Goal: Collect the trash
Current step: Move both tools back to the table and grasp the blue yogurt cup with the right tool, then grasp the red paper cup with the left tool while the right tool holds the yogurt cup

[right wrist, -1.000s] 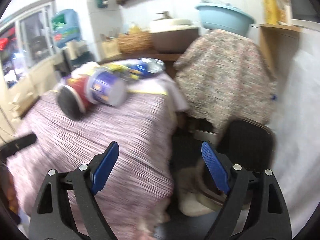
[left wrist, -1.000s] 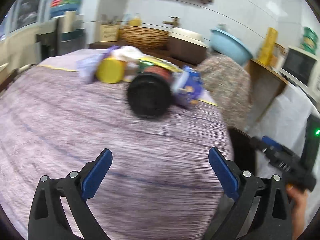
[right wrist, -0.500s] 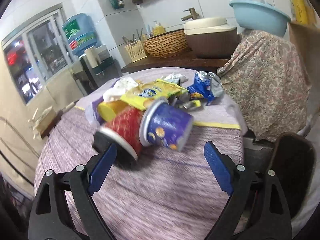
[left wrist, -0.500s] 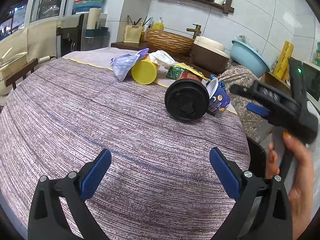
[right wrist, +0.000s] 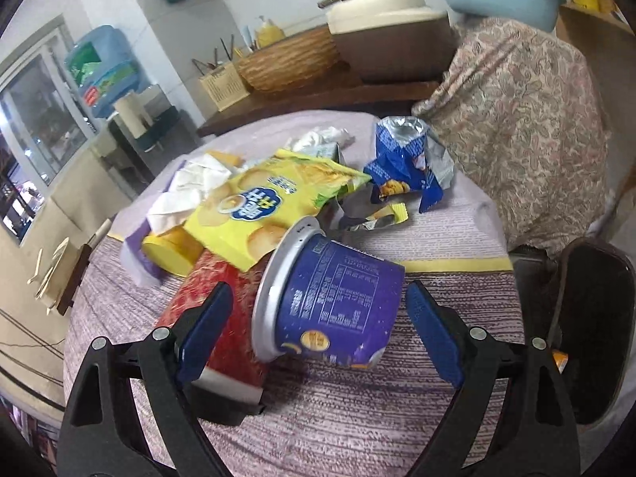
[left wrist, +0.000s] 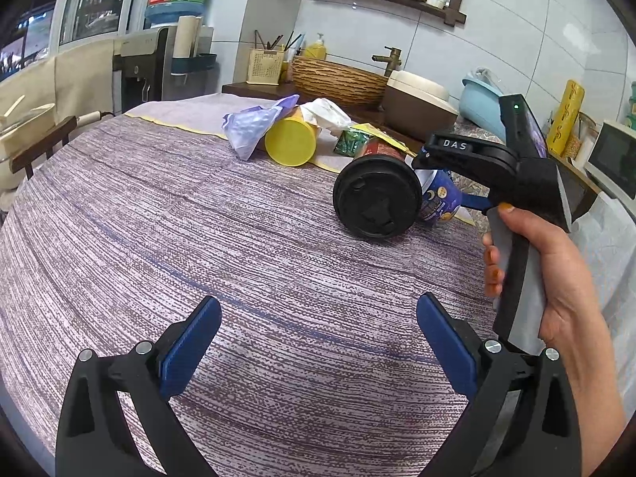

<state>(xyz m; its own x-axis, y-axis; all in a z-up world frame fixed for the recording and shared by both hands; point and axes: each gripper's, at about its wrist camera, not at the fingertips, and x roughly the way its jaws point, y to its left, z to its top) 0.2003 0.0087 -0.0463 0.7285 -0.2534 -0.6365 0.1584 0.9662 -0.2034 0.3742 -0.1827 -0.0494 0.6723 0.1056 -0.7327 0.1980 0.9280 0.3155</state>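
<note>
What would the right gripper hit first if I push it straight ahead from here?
Most likely the purple cup lying on its side: it sits between the open fingers of the right gripper, just ahead. The left pad is already beside the red cup, so that could brush too; depth is hard to judge.

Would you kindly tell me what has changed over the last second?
The right gripper swung from the table's edge toward the trash and now has the purple cup between its open fingers, not yet gripped. The left gripper stayed open above the tablecloth. The red cup and yellow bag lie where they were.
</note>
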